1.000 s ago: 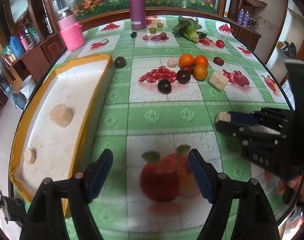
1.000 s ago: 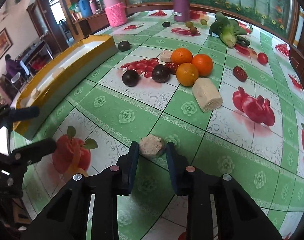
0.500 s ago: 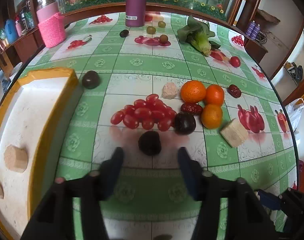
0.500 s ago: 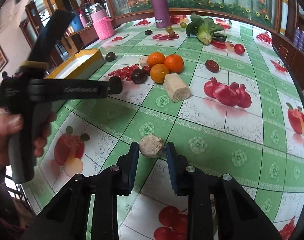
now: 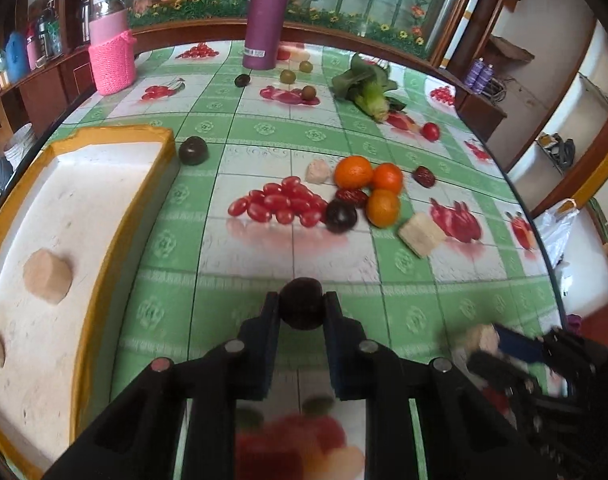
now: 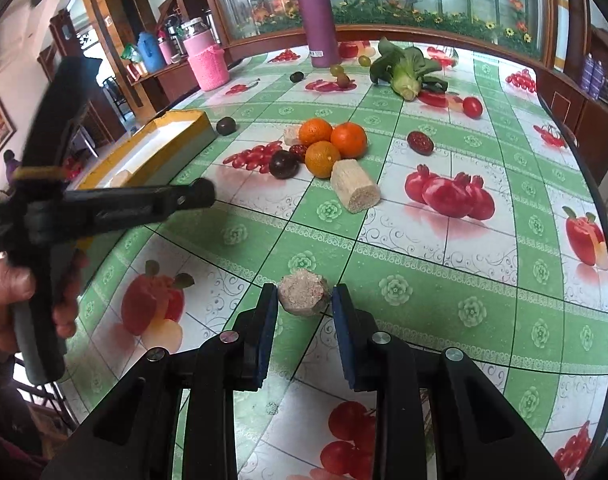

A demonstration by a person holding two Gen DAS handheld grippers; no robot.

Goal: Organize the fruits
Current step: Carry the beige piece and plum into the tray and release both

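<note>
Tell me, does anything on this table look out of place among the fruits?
Yes. A leafy green vegetable lies on its side near the purple bottle, and it is not a fruit. Loose fruits are scattered over the tablecloth, while the yellow-rimmed tray holds only pale chunks.

My right gripper (image 5: 489, 350) is a blur at the near right; my tray (image 5: 116, 216) runs off the left edge.

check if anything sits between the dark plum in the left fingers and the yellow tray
Nothing visible does. The dark plum is pinched in the left gripper, and only bare tablecloth lies between it and the yellow tray to its left.
</note>
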